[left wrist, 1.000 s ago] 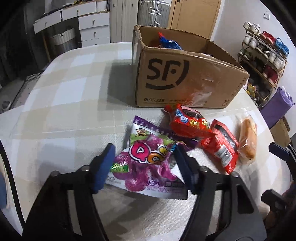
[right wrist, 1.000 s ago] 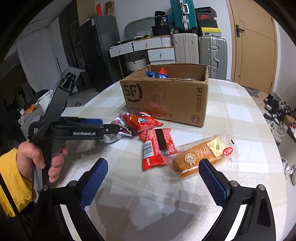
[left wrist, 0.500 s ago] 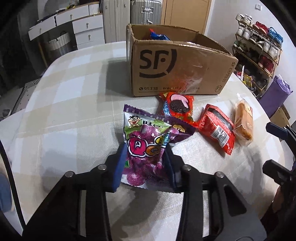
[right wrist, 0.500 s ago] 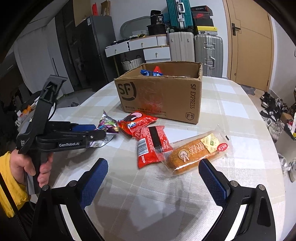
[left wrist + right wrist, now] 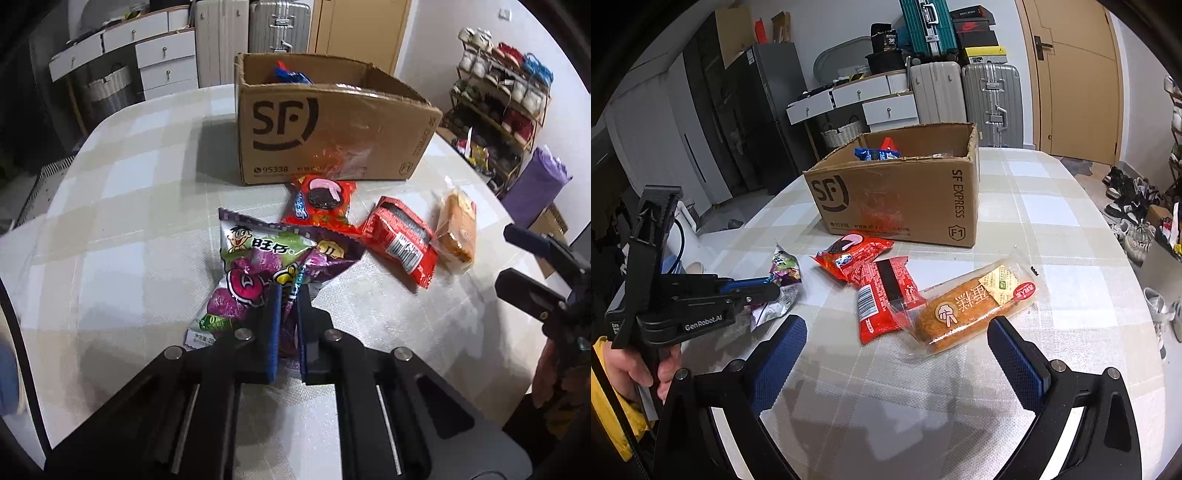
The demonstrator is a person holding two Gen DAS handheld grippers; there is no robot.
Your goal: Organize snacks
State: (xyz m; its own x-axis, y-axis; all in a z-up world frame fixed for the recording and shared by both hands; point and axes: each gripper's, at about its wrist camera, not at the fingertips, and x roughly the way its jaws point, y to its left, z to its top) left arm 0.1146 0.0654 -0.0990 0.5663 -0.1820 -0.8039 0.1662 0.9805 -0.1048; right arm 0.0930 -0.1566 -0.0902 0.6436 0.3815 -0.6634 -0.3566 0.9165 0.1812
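Observation:
My left gripper (image 5: 287, 295) is shut on the purple gummy candy bag (image 5: 258, 266), crumpling its lower half; the same bag (image 5: 783, 284) hangs from the left gripper (image 5: 774, 290) in the right wrist view. Beyond it lie a red Oreo packet (image 5: 321, 203), a red wafer packet (image 5: 400, 240) and a wrapped bread roll (image 5: 456, 229). The open SF cardboard box (image 5: 314, 147) stands behind them with blue packets inside. My right gripper (image 5: 895, 354) is open, just short of the bread roll (image 5: 967, 306) and red wafer packet (image 5: 882, 291).
The round table (image 5: 1052, 206) has a pale checked cloth. Suitcases (image 5: 990, 99), white drawers (image 5: 857, 99) and a door stand at the back. A shoe rack (image 5: 506, 92) and shoes on the floor lie past the table's right side.
My left gripper's jaws went from wide open around the purple bag to shut on it, and the bag's near end has lifted and crumpled. The right gripper stayed open and nearly still.

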